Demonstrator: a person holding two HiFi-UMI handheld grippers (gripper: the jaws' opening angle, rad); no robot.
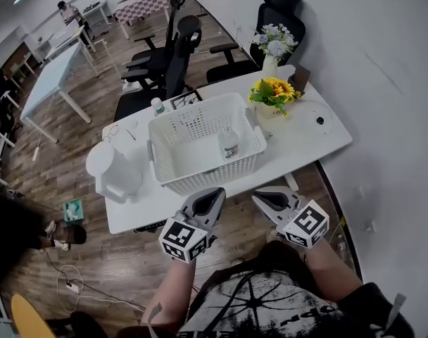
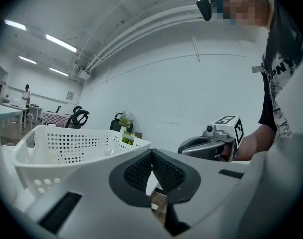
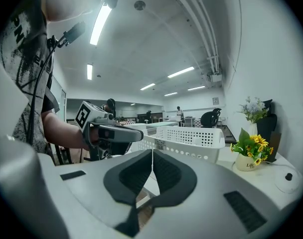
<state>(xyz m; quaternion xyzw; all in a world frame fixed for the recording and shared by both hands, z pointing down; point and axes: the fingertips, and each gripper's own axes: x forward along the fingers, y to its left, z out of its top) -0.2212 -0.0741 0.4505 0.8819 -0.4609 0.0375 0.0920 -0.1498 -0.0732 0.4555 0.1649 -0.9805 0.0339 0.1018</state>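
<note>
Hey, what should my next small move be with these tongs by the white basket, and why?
Probably open the right tongs and ease them forward over the near rim of the basket toward the small bottle inside. Both it and the left tongs are shut, empty, and short of the table edge.

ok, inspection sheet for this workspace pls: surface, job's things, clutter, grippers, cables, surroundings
Surface: white table on a wood floor.
Job's things: white perforated basket mid-table; small clear bottle inside it, toward its right side.
Clutter: white jug left of the basket; sunflower pot, white-flower vase and round white disc to its right.
Grippers: left gripper and right gripper side by side off the near table edge, jaws together, nothing between.
Cables: floor cable at left; thin cord on the table behind the jug.
Surroundings: black office chairs behind the table; white wall at right.
</note>
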